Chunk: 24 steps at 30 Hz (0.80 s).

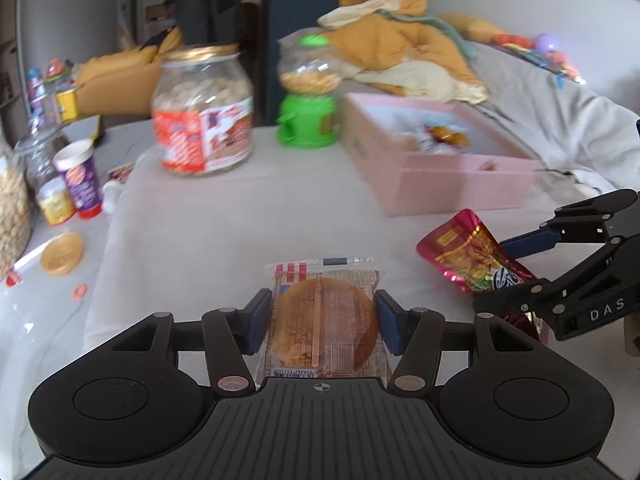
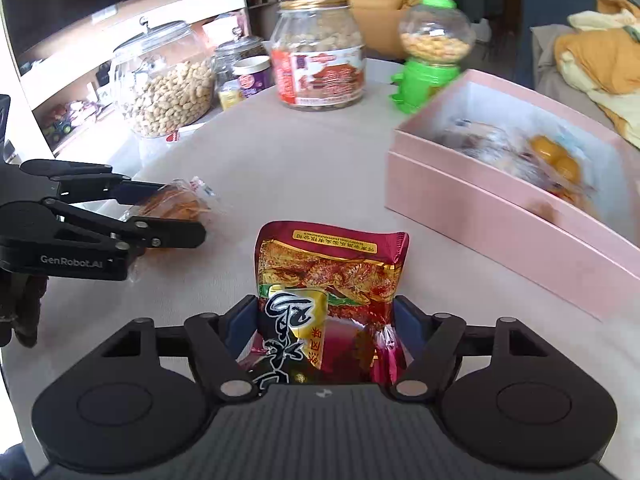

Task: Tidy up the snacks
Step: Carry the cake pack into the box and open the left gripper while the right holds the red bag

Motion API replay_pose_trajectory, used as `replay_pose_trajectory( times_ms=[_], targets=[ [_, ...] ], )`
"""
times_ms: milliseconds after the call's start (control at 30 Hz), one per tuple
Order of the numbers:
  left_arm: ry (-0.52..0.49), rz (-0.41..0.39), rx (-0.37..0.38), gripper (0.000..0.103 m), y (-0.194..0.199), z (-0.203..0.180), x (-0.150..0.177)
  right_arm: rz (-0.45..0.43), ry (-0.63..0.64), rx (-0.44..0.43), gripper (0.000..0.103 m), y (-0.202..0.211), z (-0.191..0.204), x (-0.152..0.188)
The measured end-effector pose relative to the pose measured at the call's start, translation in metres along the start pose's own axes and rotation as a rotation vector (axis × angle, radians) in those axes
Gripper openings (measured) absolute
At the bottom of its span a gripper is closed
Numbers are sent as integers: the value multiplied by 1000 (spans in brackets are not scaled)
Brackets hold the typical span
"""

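Note:
My left gripper (image 1: 322, 318) is shut on a clear-wrapped round brown cake (image 1: 324, 320) and holds it over the beige tablecloth. It also shows in the right wrist view (image 2: 176, 204). My right gripper (image 2: 326, 320) is shut on a red foil snack pouch (image 2: 330, 276), which also shows in the left wrist view (image 1: 472, 256). An open pink box (image 1: 436, 184) with several wrapped snacks inside stands ahead to the right; it also shows in the right wrist view (image 2: 500, 216).
A big labelled nut jar (image 1: 204, 112) and a green candy dispenser (image 1: 306, 92) stand at the table's back. Small tubs (image 1: 78, 178), a gold lid (image 1: 62, 254) and a peanut jar (image 2: 168, 80) sit at the left. A sofa with clothes lies behind.

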<state>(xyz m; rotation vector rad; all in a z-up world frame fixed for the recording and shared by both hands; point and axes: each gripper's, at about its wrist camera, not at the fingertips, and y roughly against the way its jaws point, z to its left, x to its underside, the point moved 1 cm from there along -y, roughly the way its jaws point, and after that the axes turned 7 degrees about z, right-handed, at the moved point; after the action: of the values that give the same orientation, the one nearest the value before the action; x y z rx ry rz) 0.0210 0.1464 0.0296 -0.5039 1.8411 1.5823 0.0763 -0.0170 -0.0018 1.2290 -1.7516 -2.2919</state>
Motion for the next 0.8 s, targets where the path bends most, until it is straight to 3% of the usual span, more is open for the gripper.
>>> replay_pose_trajectory(
  times_ms=[133, 333, 400, 533, 600, 633, 700, 733, 800],
  targets=[
    [-48, -43, 37, 61, 9, -28, -17, -46, -41, 28, 67, 35, -21, 8],
    [-107, -110, 98, 61, 14, -67, -49, -197, -126, 63, 64, 107, -53, 6],
    [-95, -151, 121, 61, 10, -74, -68, -242, -141, 59, 25, 128, -62, 2],
    [-14, -240, 160, 61, -6, -79, -115, -293, -151, 117, 25, 150, -76, -3],
    [93, -265, 238, 61, -29, -71, -142, -284, -162, 119, 25, 148, -83, -2],
    [156, -248, 271, 61, -48, -66, -156, -275, -166, 117, 25, 144, -86, -1],
    [225, -141, 282, 61, -91, -60, -177, -243, -174, 124, 27, 130, -91, 3],
    [245, -98, 259, 59, -109, -58, -182, -216, -177, 123, 31, 121, -92, 5],
    [260, -85, 204, 59, -126, -54, -180, -163, -196, 112, 62, 100, -94, 13]
  ],
)
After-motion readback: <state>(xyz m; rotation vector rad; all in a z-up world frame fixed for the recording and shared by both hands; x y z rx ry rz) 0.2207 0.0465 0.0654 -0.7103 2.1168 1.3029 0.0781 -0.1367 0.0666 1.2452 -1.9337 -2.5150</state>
